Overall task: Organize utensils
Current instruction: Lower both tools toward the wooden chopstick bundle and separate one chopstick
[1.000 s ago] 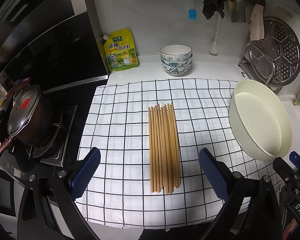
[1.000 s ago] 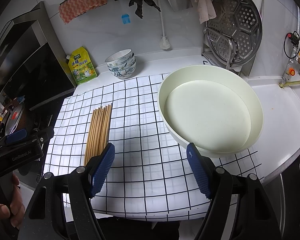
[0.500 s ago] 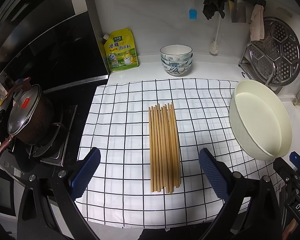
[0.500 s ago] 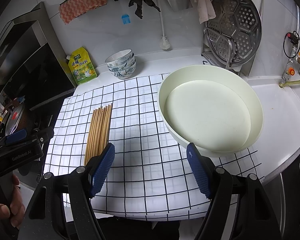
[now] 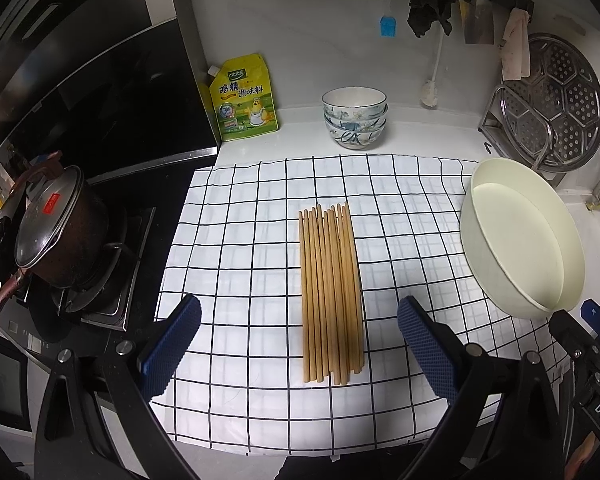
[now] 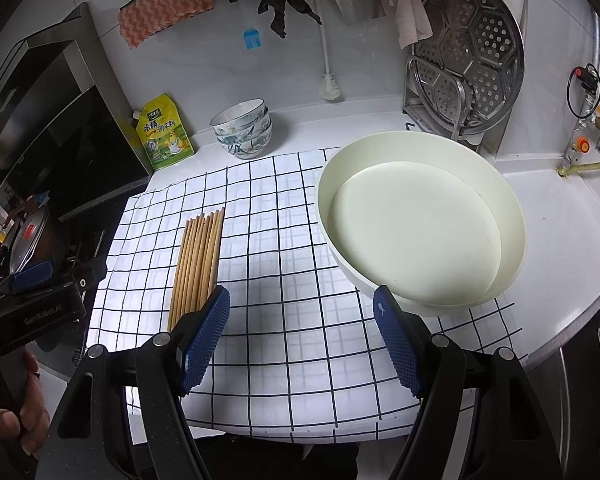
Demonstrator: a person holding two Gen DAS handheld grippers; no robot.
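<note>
Left wrist view: my left gripper (image 5: 298,338) hangs over a white cloth (image 5: 236,240) with a black grid, its 2 blue-padded fingers spread wide and holding nothing. Between them, farther along the cloth, lies a flat row of wooden chopsticks (image 5: 330,292), side by side and running away from me. To their right, on the cloth's edge, sits a wide cream basin (image 5: 572,252). Behind the cloth stands a stack of patterned bowls (image 5: 355,117) and a yellow pouch (image 5: 244,98) printed with Chinese characters and a cartoon chick. A lidded pot (image 5: 56,224) with a red sticker sits on the stove at left. The letters "DAS" show on black gear at the lower right.

Right wrist view: my right gripper (image 6: 300,340) is likewise spread wide and empty, above bare cloth between the chopsticks (image 6: 198,262) and the basin (image 6: 516,216). At left, a hand (image 6: 16,412) grips the other tool, marked "GenRobot.AI". A perforated steamer tray (image 6: 466,44) stands upright in a rack.
</note>
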